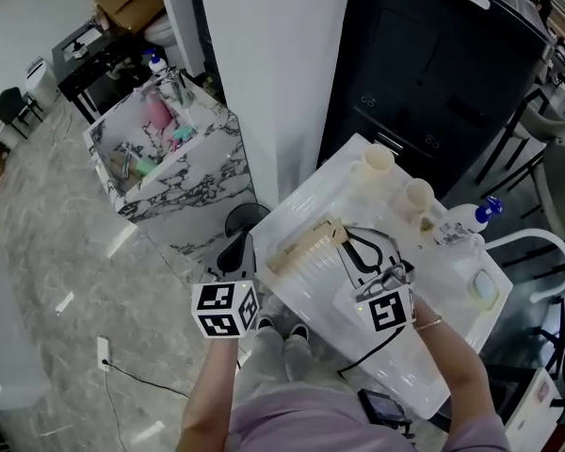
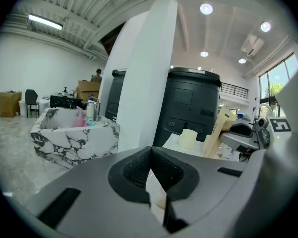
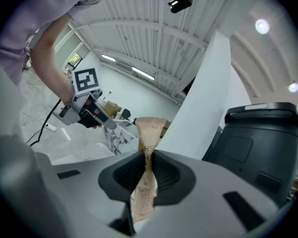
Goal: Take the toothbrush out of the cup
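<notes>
My right gripper [image 1: 347, 237] is shut on a long tan paper toothbrush packet [image 1: 306, 244], held out level over the white counter [image 1: 292, 205]. In the right gripper view the printed packet [image 3: 150, 133] stands pinched between the dark pads of the right gripper [image 3: 146, 158]. Two cream cups [image 1: 378, 159] [image 1: 418, 194] stand at the counter's far edge, well apart from the packet. My left gripper [image 1: 237, 255] hangs off the counter's left corner, shut with nothing in it. From the left gripper [image 2: 152, 175] I see one cup [image 2: 189, 138] and the packet [image 2: 220, 129].
A white bottle with a blue cap [image 1: 469, 220] and a white curved faucet [image 1: 546, 252] stand at the counter's right. Behind it is a tall dark cabinet [image 1: 433, 55] and a white pillar [image 1: 273, 73]. A marbled basin block [image 1: 165, 163] stands on the floor, left.
</notes>
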The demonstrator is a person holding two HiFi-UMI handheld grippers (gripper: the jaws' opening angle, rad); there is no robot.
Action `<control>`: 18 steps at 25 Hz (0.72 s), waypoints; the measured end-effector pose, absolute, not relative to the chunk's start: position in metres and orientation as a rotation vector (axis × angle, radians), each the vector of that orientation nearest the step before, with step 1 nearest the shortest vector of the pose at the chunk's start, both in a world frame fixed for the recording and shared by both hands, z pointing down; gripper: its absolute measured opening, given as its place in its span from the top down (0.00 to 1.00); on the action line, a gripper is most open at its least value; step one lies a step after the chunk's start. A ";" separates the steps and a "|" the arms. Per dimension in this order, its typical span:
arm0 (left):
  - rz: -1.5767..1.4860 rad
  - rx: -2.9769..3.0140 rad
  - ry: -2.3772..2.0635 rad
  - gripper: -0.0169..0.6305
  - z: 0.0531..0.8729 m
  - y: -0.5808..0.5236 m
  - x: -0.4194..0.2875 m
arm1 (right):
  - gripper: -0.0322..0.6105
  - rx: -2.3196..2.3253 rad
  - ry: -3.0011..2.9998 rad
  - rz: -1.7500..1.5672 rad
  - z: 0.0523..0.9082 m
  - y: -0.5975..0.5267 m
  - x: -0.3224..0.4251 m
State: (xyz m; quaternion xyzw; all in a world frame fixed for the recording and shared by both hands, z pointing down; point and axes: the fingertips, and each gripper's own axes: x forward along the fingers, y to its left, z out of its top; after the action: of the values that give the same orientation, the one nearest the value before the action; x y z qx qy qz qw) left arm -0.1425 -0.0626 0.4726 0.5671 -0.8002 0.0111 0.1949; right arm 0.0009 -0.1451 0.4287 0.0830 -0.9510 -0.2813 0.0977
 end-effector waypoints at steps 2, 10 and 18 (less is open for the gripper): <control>0.030 1.581 -2.238 0.97 0.476 -0.059 -0.144 | 0.88 0.190 -2.781 -0.823 0.444 -0.138 0.000; 0.038 1.557 -2.229 0.97 0.485 -0.045 -0.155 | 0.88 -0.014 -2.658 -0.882 0.491 -0.112 -0.002; 0.047 1.491 -2.239 0.97 0.496 -0.020 -0.163 | 0.88 -0.258 -2.531 -0.974 0.534 -0.080 -0.006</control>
State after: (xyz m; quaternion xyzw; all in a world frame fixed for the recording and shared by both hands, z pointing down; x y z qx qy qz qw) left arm -0.1631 -0.0203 0.4957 0.5401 -0.8111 0.0171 0.2237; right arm -0.0055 -0.0805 0.5337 -0.0926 -0.9089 -0.3499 0.2071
